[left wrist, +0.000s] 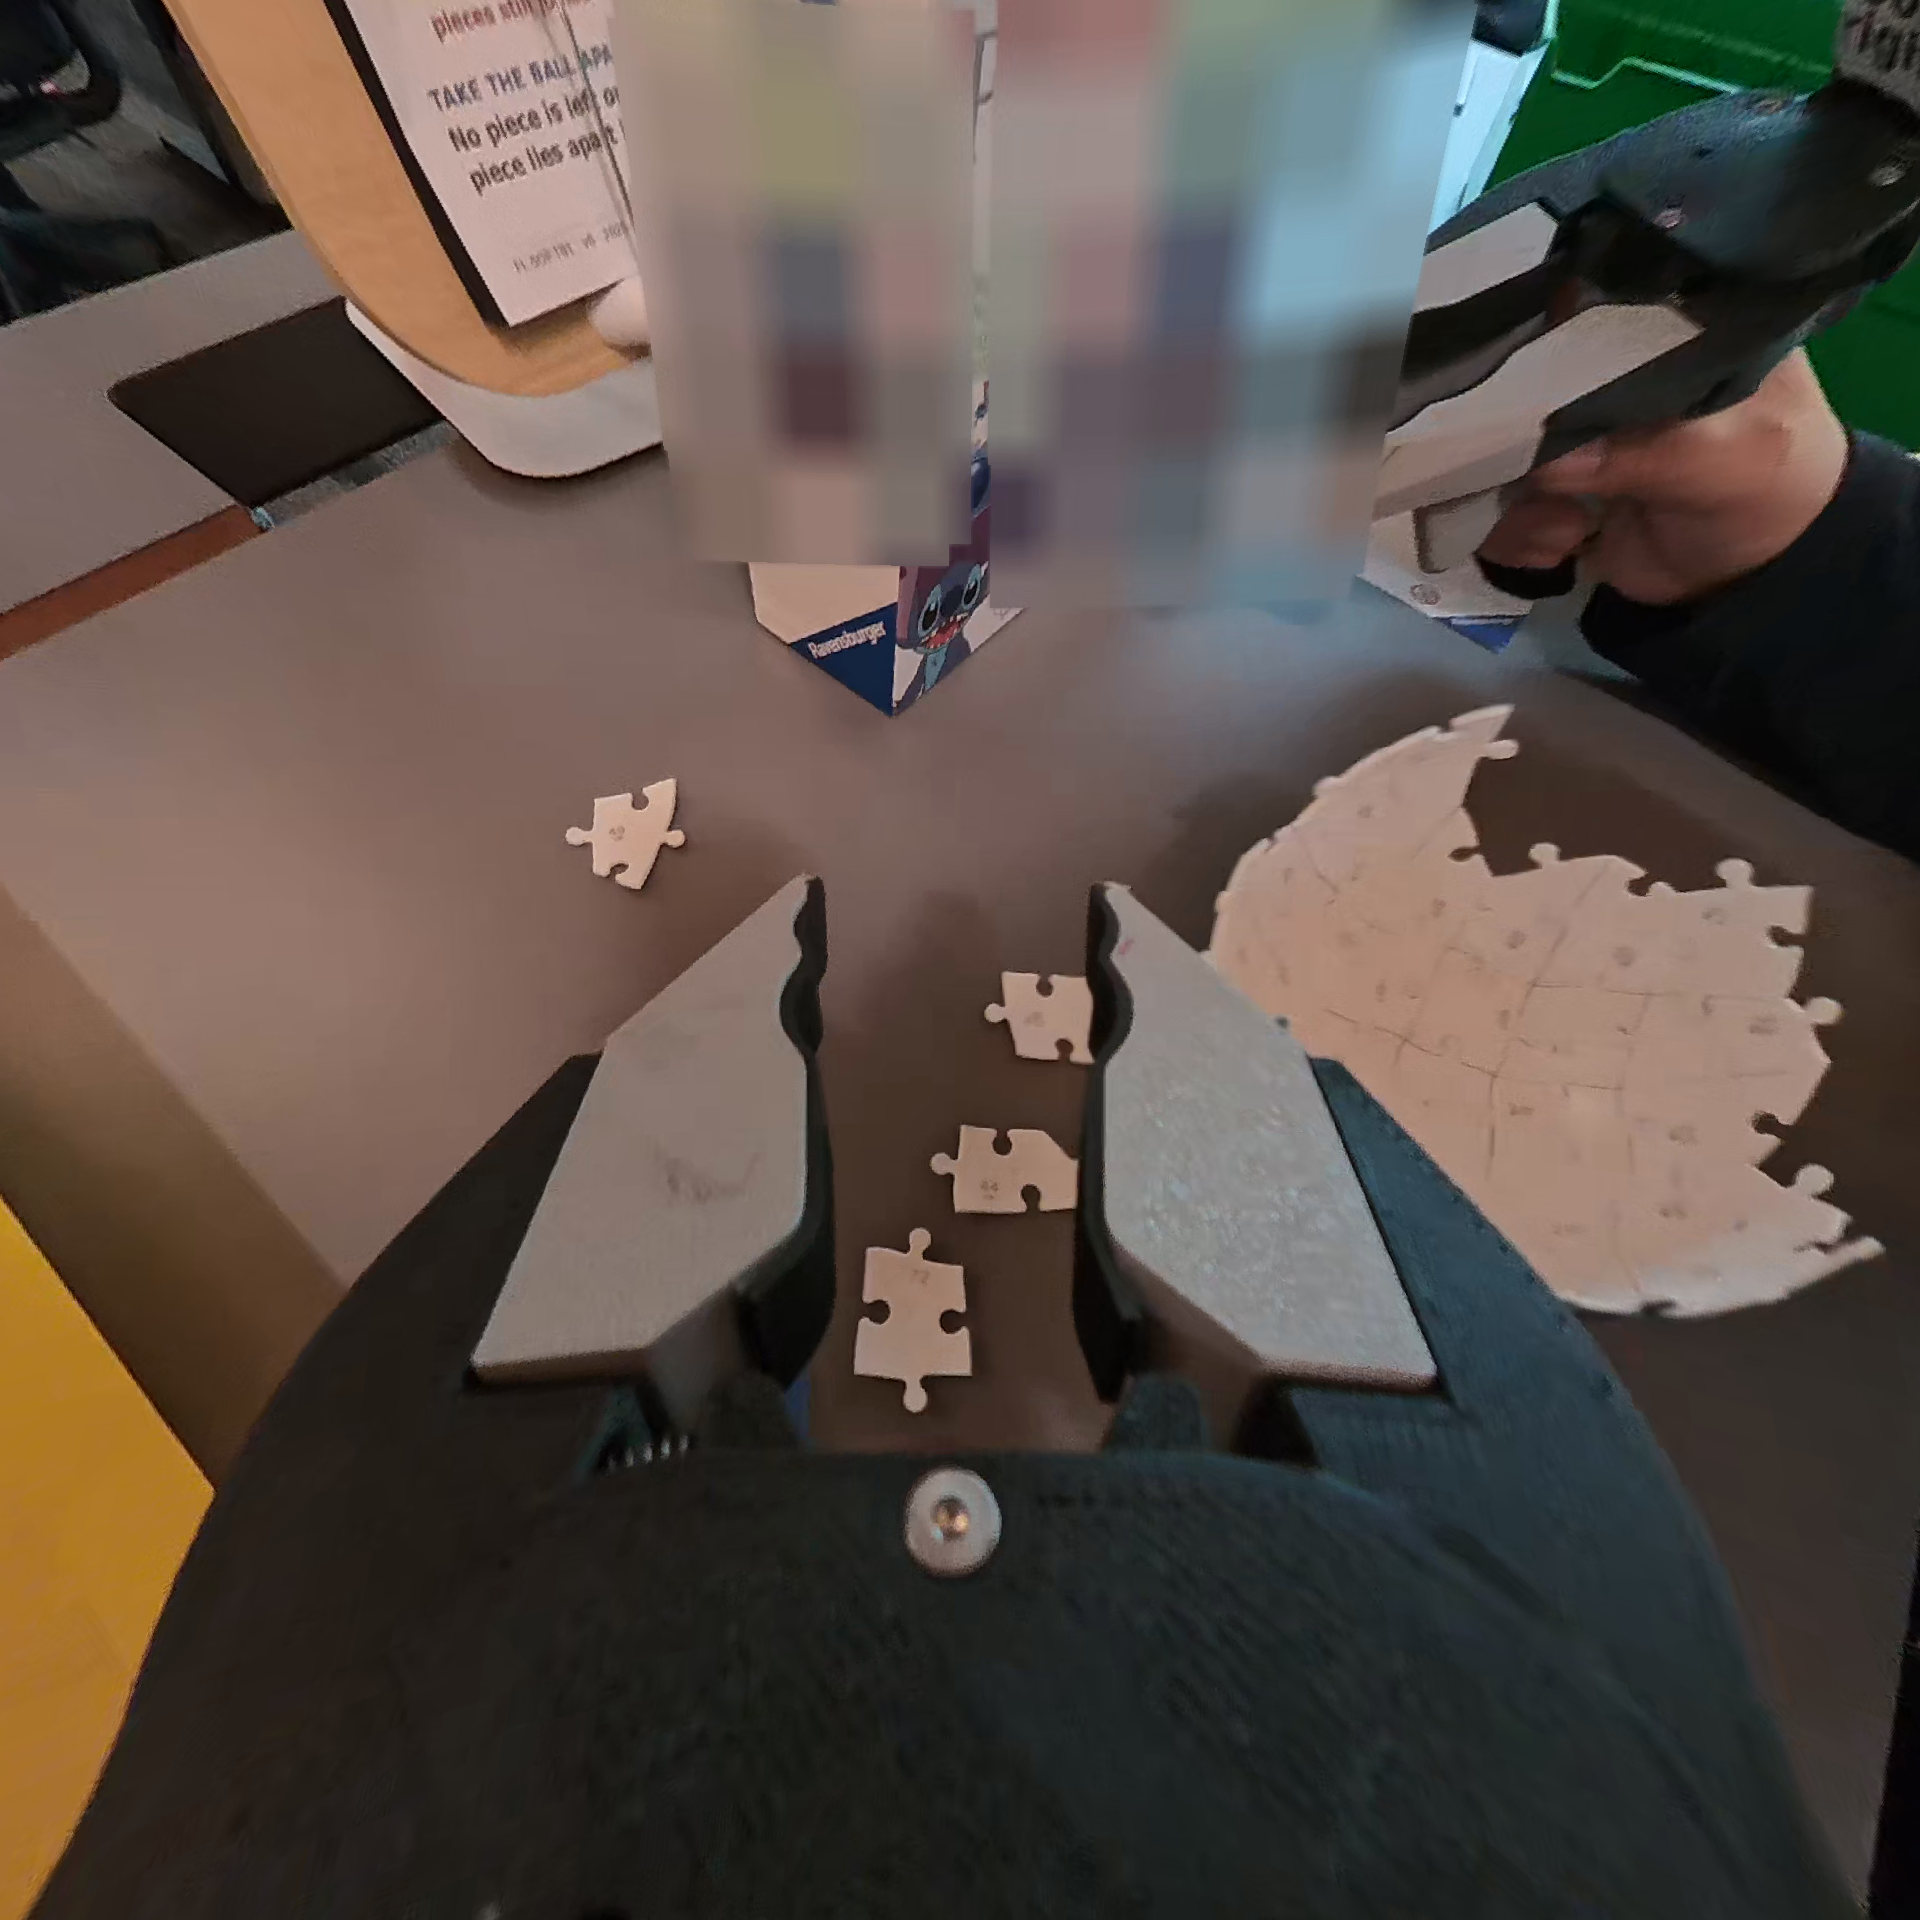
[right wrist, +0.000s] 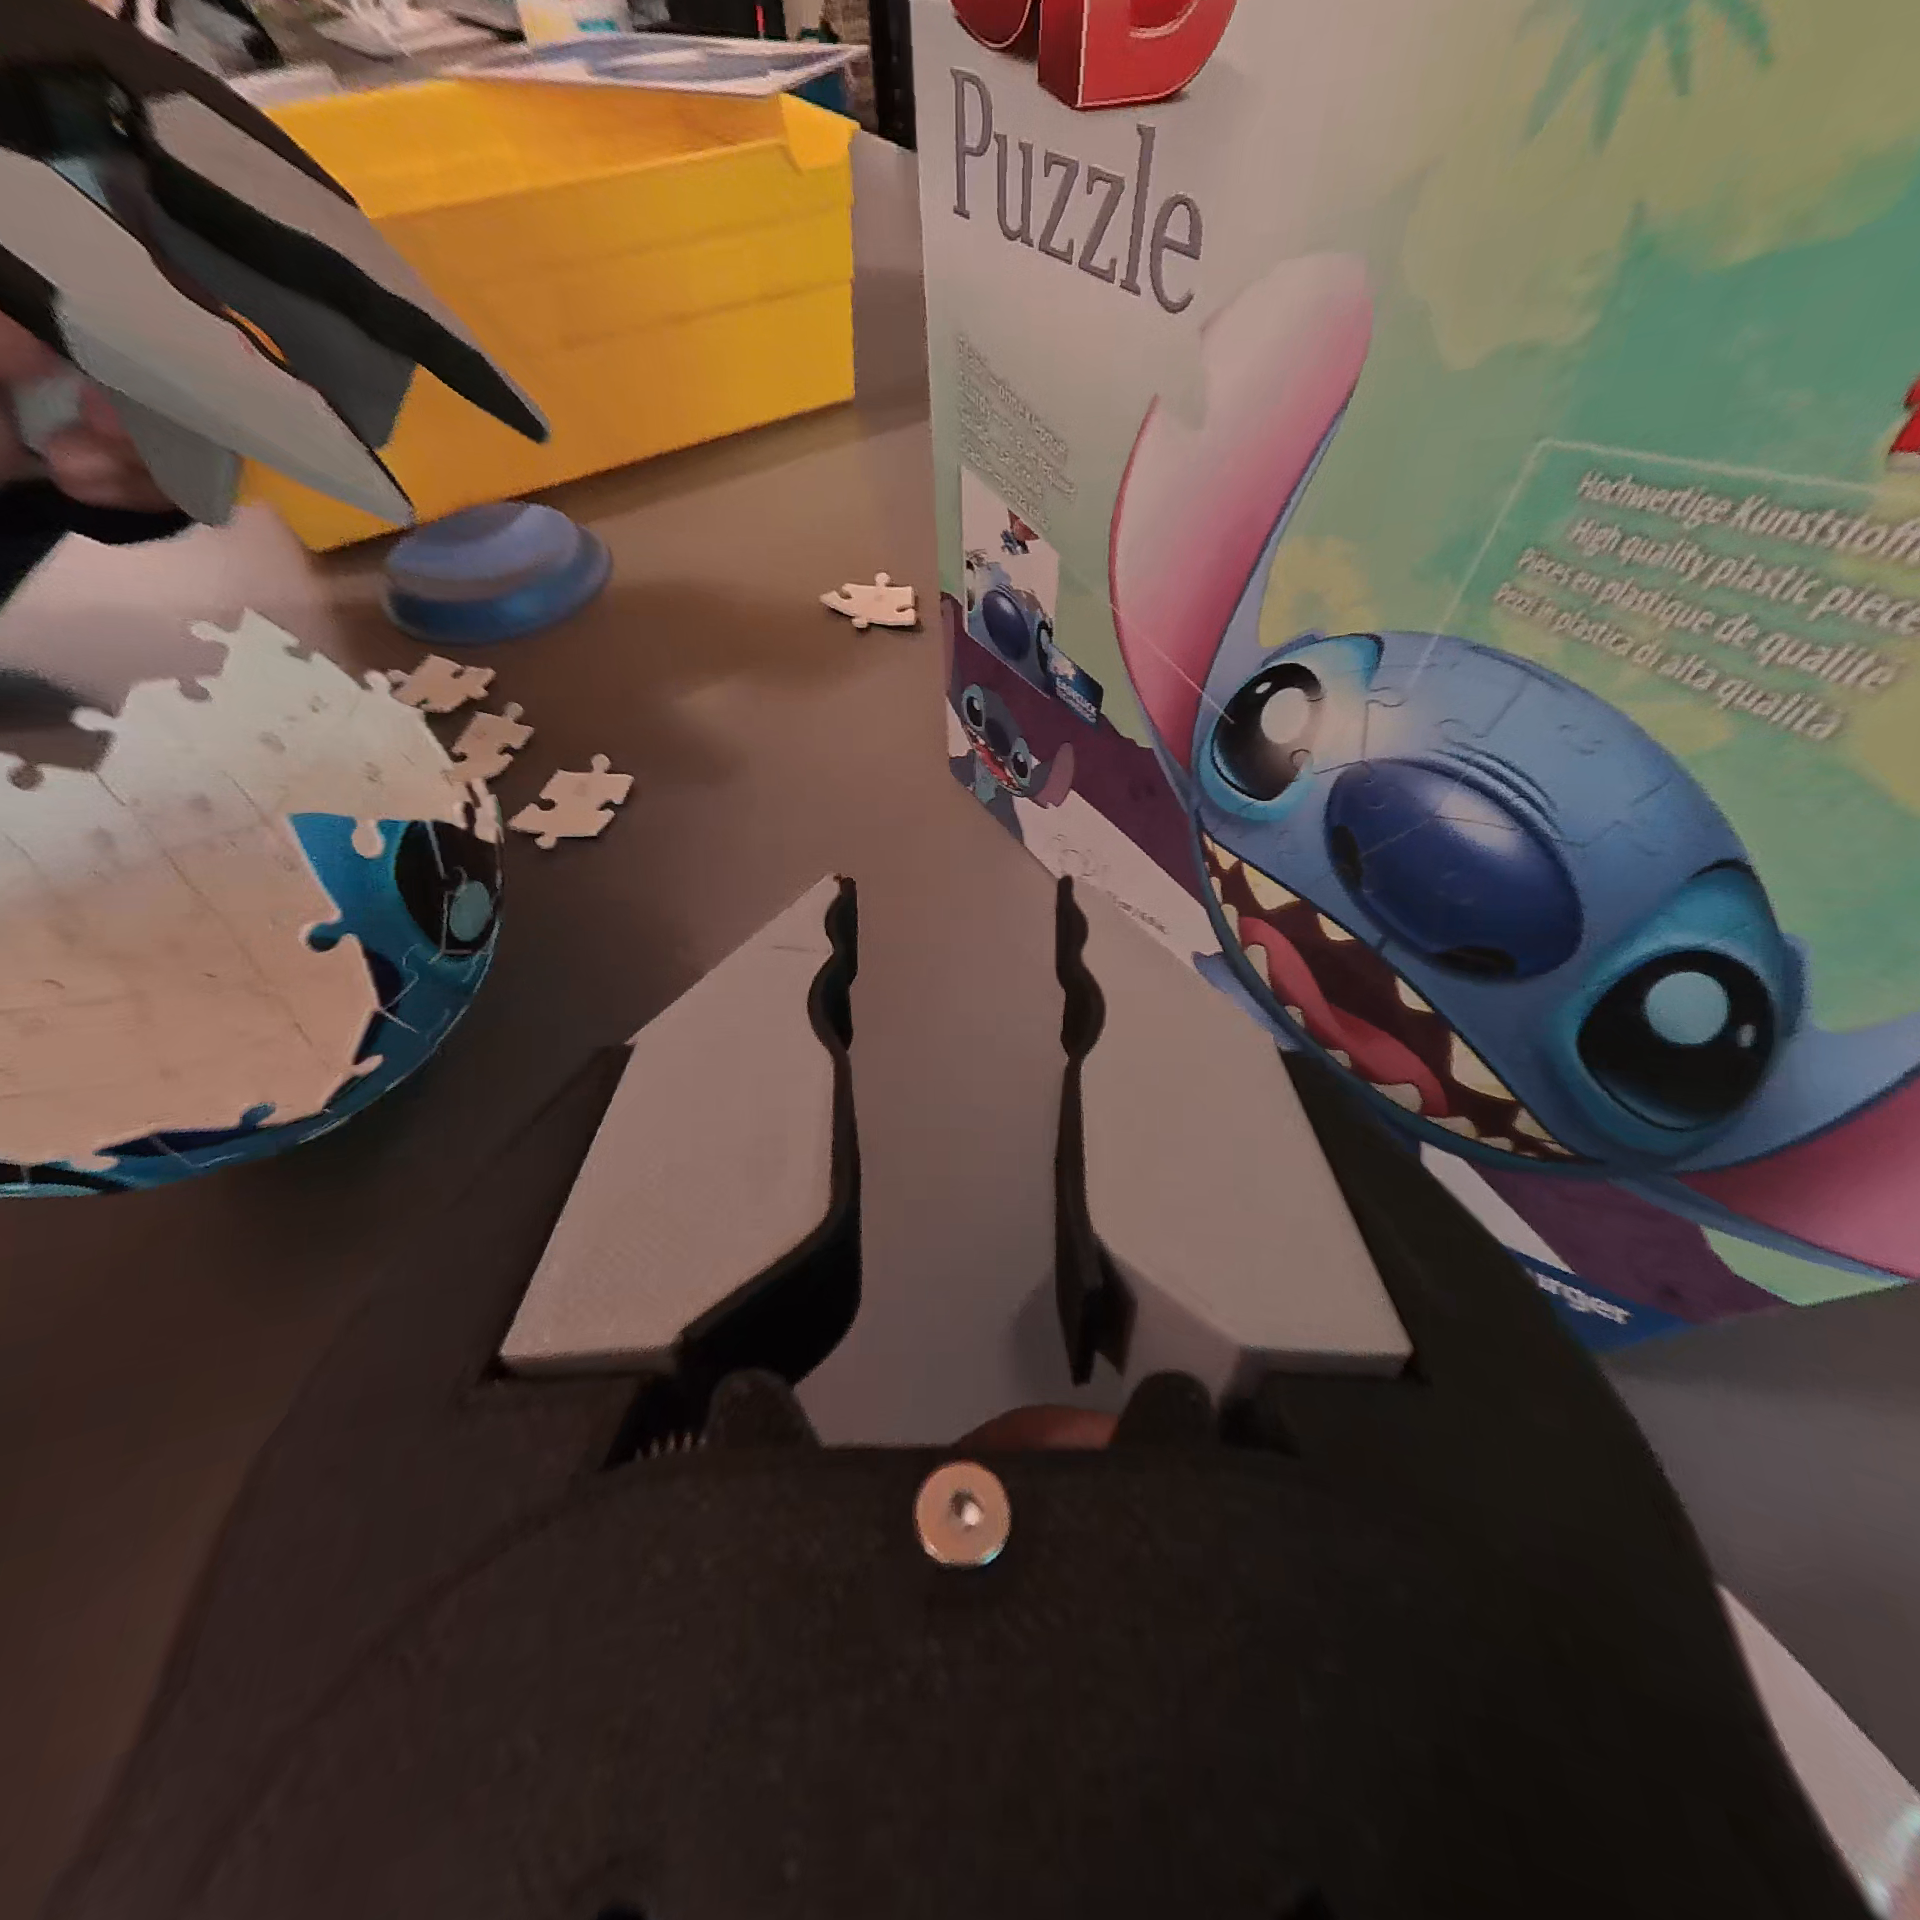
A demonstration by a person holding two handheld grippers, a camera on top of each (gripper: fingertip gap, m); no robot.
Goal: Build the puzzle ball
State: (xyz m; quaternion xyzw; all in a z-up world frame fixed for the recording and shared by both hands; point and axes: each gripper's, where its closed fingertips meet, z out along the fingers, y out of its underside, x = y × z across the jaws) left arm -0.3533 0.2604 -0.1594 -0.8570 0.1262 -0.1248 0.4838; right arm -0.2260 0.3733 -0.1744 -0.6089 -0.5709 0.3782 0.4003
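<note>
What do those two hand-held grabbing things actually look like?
Each tool has a textured black body with a silver screw in the middle and two pale grey, wedge-shaped fingers edged with wavy black pads. The person's sleeve is dark.

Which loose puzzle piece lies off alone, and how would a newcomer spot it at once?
Start at the tall printed cardboard puzzle box standing on the dark brown table. Left of its near corner lies a single white plastic puzzle piece, blank side up. Three other white pieces cluster between the left claw fingers beside the half-built white shell; this one lies apart from them.
</note>
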